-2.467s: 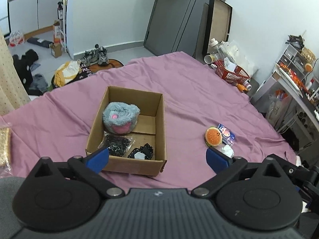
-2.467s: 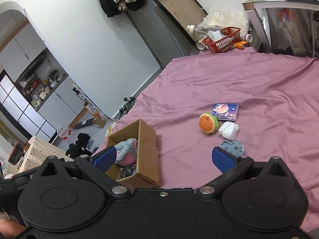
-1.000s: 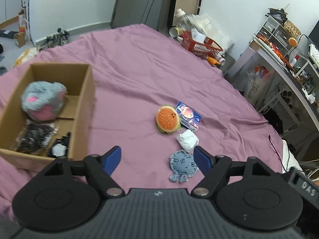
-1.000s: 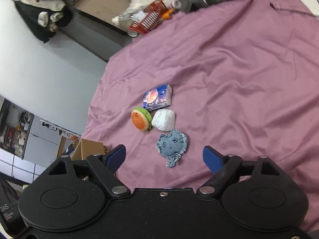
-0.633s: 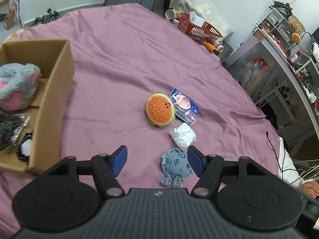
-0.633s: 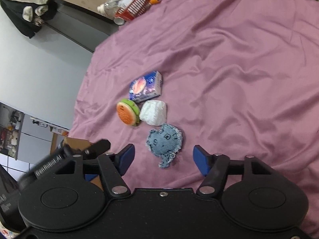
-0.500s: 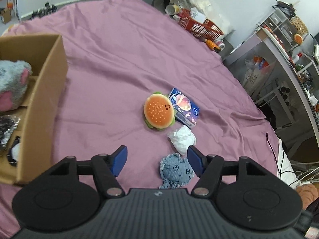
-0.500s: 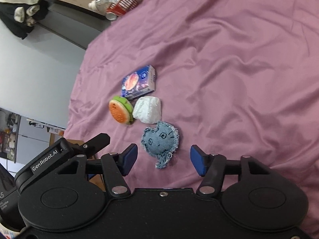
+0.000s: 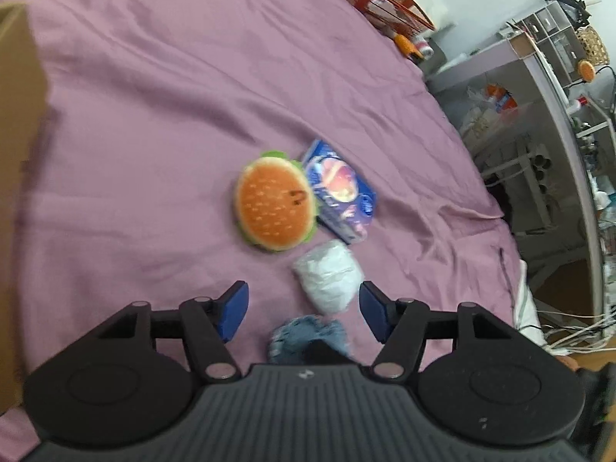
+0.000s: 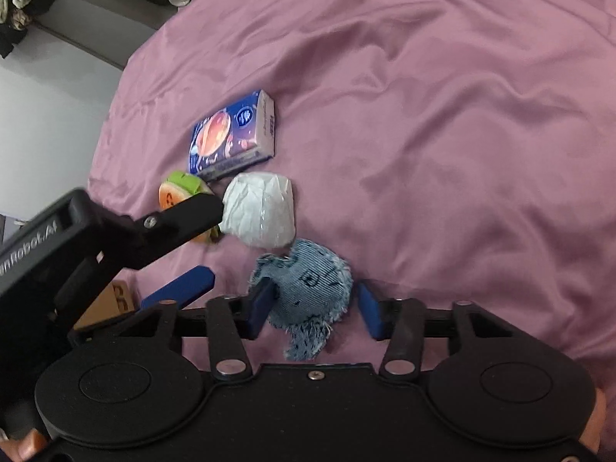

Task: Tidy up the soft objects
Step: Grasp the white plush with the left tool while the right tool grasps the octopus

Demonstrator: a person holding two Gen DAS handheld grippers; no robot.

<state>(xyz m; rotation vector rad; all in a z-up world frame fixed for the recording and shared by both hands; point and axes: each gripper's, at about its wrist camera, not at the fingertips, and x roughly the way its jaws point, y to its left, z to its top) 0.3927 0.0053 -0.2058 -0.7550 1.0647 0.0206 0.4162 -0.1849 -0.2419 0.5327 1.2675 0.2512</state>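
The frayed blue denim octopus toy point(image 10: 308, 288) lay on the purple bedsheet point(image 10: 442, 115) between the closing right claw point(image 10: 313, 310), pads not yet touching. Only the left view showed the left claw point(image 9: 302, 310) apart, straddling the white wrapped bundle point(image 9: 329, 275).

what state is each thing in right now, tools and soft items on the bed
left tool: open, jaws just closing in around the white bundle
right tool: open, jaws just closing in around the denim octopus
white bundle: lying on sheet, ungripped
denim octopus: flat on sheet, ungripped
burger plush: resting, untouched
tissue pack: lying flat, sealed
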